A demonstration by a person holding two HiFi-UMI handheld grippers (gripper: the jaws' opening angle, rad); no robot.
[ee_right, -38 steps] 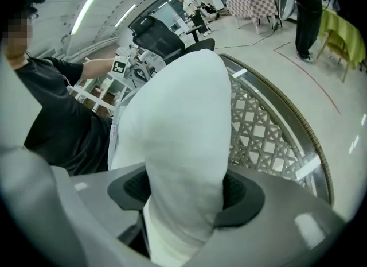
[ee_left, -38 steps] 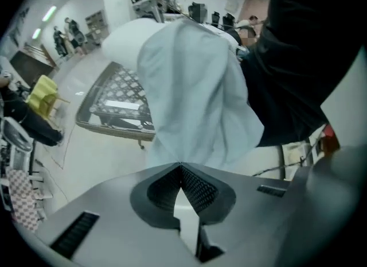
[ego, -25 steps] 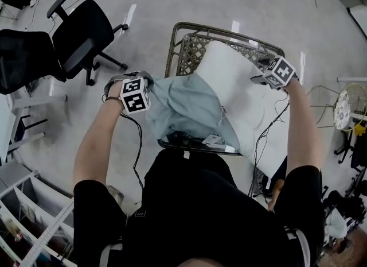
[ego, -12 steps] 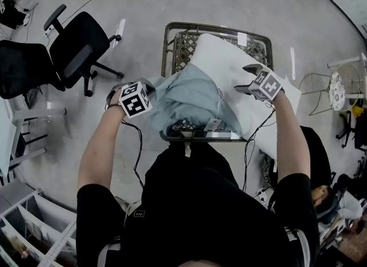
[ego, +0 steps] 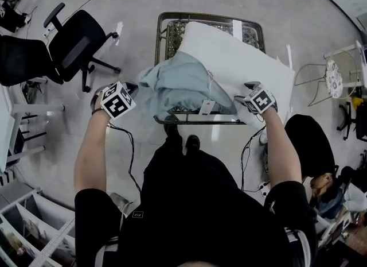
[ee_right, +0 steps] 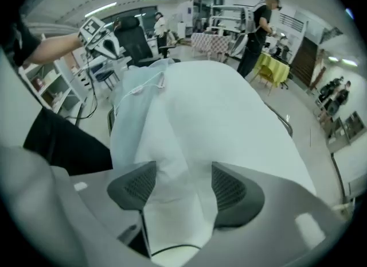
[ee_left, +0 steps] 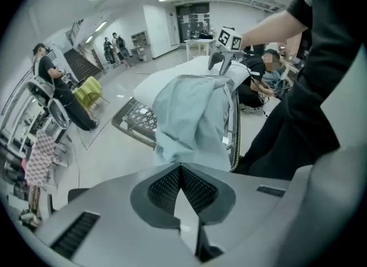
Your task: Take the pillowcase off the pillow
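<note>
The near corner of the pillow (ego: 241,59) has just been clamped by the right tongs (ego: 245,92); the pillowcase (ego: 178,82), pinched in the left tongs (ee_left: 180,171), can be pulled off.

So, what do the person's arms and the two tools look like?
The left tool and the right tool are grey, with dark textured pads. Each carries a white cube with black square markers, and a black cable runs from each. The person wears a black short-sleeved shirt.

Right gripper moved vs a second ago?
Yes: right gripper came from the frame's far corner toward its near edge, jaws just closing on the pillow.
</note>
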